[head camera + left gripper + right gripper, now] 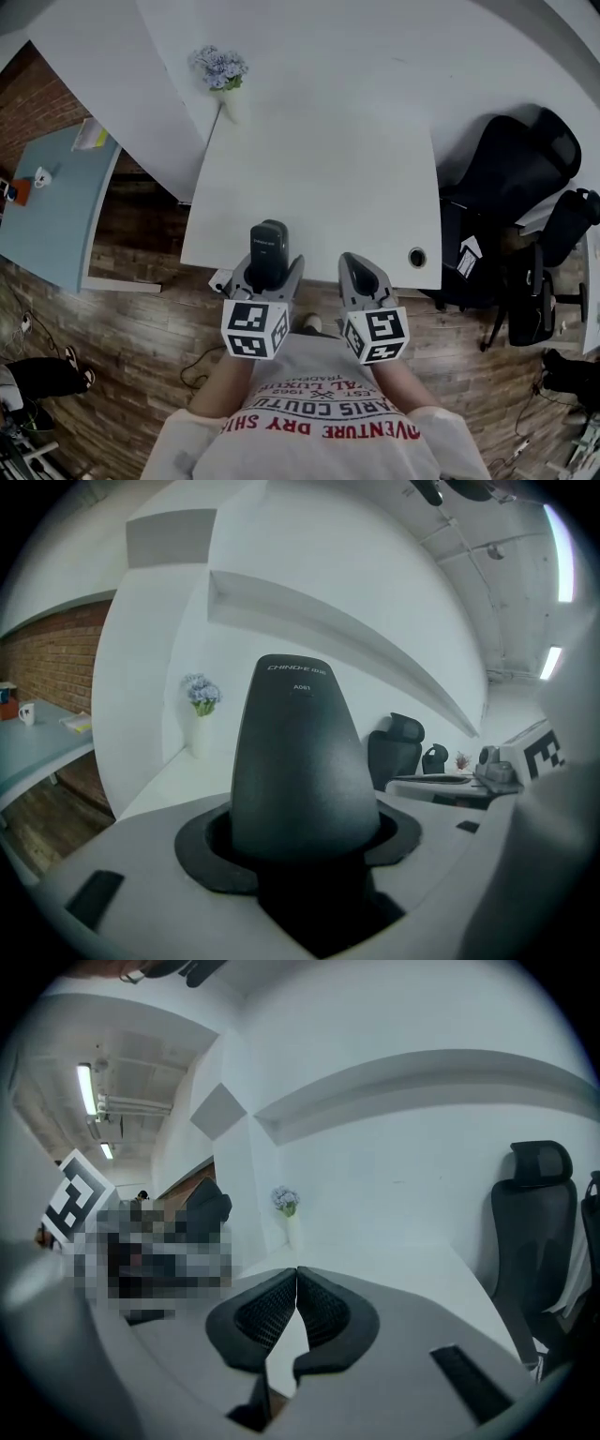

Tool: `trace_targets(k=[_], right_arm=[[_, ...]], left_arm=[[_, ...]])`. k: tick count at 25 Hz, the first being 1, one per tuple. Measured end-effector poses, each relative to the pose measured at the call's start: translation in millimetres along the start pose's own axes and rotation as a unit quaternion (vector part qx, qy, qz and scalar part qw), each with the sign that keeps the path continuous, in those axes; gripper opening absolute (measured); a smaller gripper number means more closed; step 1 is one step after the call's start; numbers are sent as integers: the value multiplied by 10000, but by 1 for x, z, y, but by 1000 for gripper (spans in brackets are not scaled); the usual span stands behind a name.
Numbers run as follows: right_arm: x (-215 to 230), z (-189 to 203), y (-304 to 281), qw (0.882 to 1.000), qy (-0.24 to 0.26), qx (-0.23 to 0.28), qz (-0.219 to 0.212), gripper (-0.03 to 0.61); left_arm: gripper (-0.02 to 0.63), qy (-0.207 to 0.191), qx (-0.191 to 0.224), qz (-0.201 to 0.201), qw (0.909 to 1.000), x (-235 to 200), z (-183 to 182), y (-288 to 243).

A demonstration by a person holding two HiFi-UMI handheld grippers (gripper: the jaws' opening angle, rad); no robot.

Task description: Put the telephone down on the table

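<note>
Telephone (300,761) clamped in left claw (270,270); right claw (297,1283) closed, empty.

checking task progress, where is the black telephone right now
In the head view, the black plastic telephone stands gripped between the jaws of the left gripper, low centre-left, at the near edge of the white table, with the shut right gripper to its right.

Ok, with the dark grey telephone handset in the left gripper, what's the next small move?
Probably ease the left gripper forward over the white table before lowering: it grips the dark grey telephone handset right at the table's near edge.
</note>
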State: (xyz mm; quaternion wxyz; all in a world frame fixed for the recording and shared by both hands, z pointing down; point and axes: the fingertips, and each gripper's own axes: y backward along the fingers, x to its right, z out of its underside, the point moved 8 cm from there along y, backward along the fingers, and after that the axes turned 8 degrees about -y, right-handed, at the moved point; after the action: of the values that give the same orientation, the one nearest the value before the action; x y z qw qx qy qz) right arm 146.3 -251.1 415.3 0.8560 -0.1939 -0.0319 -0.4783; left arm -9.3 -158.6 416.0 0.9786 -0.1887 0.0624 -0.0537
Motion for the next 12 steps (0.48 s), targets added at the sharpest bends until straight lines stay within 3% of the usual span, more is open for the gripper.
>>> trace_targets(k=[12], right_arm=[[56,1,-19,9995,-281,-148,52,25]], left_arm=[[291,-38,-397,-15,9992,16,-5,-52]])
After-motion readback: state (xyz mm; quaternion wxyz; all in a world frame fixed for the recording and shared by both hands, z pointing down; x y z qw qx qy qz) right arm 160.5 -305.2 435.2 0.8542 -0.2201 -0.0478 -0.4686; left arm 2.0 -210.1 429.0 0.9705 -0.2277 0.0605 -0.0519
